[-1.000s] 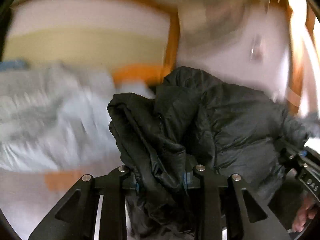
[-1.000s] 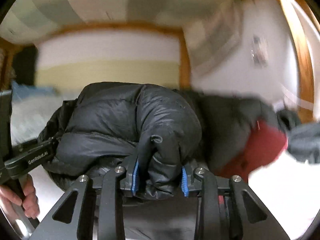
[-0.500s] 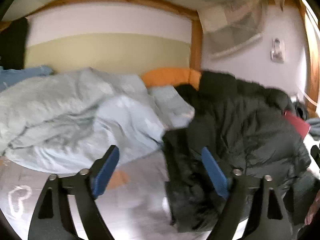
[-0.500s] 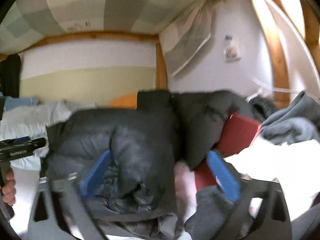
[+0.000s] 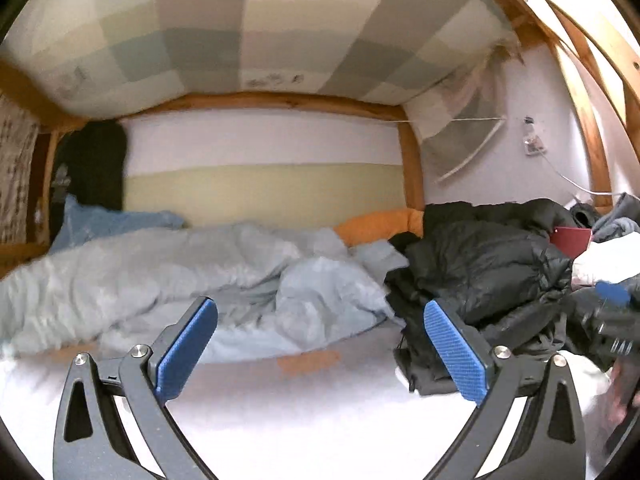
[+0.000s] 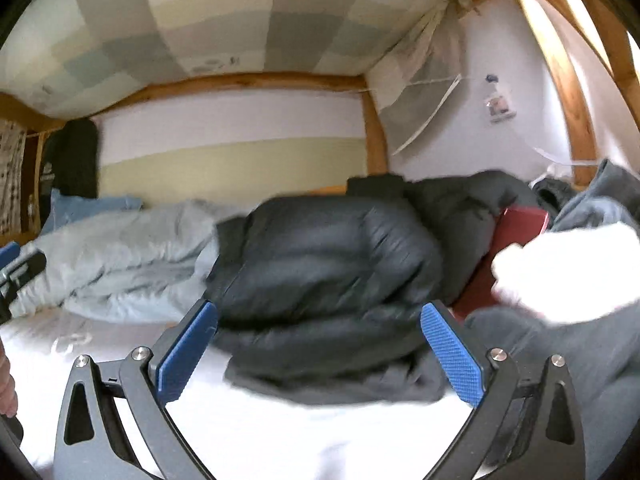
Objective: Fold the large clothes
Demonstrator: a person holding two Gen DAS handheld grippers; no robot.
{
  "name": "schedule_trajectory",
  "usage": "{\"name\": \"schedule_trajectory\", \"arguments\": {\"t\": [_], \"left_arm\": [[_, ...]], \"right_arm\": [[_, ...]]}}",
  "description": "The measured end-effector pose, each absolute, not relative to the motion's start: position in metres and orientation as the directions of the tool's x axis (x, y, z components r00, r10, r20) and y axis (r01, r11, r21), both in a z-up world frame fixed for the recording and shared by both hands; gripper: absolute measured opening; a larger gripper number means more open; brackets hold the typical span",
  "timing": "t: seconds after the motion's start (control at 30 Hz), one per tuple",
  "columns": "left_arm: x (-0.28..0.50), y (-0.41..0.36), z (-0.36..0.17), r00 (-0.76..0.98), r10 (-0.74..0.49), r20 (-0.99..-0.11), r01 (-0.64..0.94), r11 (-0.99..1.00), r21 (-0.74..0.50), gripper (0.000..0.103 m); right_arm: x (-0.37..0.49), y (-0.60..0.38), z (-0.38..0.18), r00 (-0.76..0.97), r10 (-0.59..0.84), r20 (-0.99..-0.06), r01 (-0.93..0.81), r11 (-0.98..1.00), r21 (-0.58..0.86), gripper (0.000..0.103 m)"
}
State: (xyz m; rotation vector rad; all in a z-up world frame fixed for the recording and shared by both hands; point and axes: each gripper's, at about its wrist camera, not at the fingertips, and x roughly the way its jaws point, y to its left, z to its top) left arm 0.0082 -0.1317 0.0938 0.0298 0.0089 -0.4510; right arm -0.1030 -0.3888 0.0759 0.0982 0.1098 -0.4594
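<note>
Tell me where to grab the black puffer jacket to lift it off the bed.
Probably grip the black puffer jacket at its near folded edge, where thin layers stick out flat on the mattress. Come in low from the front with the open right gripper; the puffy top bulges too wide for a sure pinch.

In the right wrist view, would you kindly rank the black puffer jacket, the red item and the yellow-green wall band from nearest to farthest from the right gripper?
1. Black puffer jacket: directly ahead of the right gripper.
2. Red item: right, behind the jacket.
3. Yellow-green wall band: far back.
</note>
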Motion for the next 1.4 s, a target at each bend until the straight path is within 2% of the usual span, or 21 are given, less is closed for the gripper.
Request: {"name": "schedule_trajectory", "arguments": {"t": [0.07, 0.17, 0.33, 0.4, 0.67, 0.97, 1.4], "left_arm": [[0.009, -0.125, 0.08, 0.908, -0.418, -0.026, 0.418, 0.909, 0.002, 0.103], [0.013, -0.12, 0.057, 0.917, -0.396, -0.053, 0.396, 0.918, -0.007, 0.103], [0.025, -0.121, 0.024, 0.931, -0.355, -0.089, 0.357, 0.934, 0.004, 0.103], [0.033, -0.124, 0.02, 0.922, -0.365, -0.133, 0.368, 0.93, 0.001, 0.103], [0.029, -0.124, 0.018, 0.913, -0.39, -0.121, 0.394, 0.919, 0.007, 0.103], [0.025, -0.122, 0.019, 0.917, -0.386, -0.099, 0.388, 0.922, -0.001, 0.103], [0.015, -0.125, 0.02, 0.924, -0.375, -0.072, 0.377, 0.926, 0.025, 0.103]], "right_arm": [[-0.095, -0.379, 0.062, 0.909, -0.383, -0.167, 0.403, 0.909, 0.109, 0.103], [-0.09, -0.366, 0.045, 0.931, -0.329, -0.156, 0.351, 0.925, 0.144, 0.103], [-0.068, -0.344, 0.021, 0.902, -0.386, -0.193, 0.397, 0.918, 0.02, 0.103], [-0.062, -0.341, 0.016, 0.886, -0.414, -0.206, 0.422, 0.907, -0.008, 0.103], [-0.061, -0.323, 0.015, 0.865, -0.477, -0.152, 0.466, 0.878, -0.104, 0.103], [-0.073, -0.334, 0.016, 0.858, -0.496, -0.132, 0.495, 0.868, -0.043, 0.103], [-0.075, -0.341, 0.015, 0.857, -0.5, -0.124, 0.499, 0.866, -0.035, 0.103]]}}
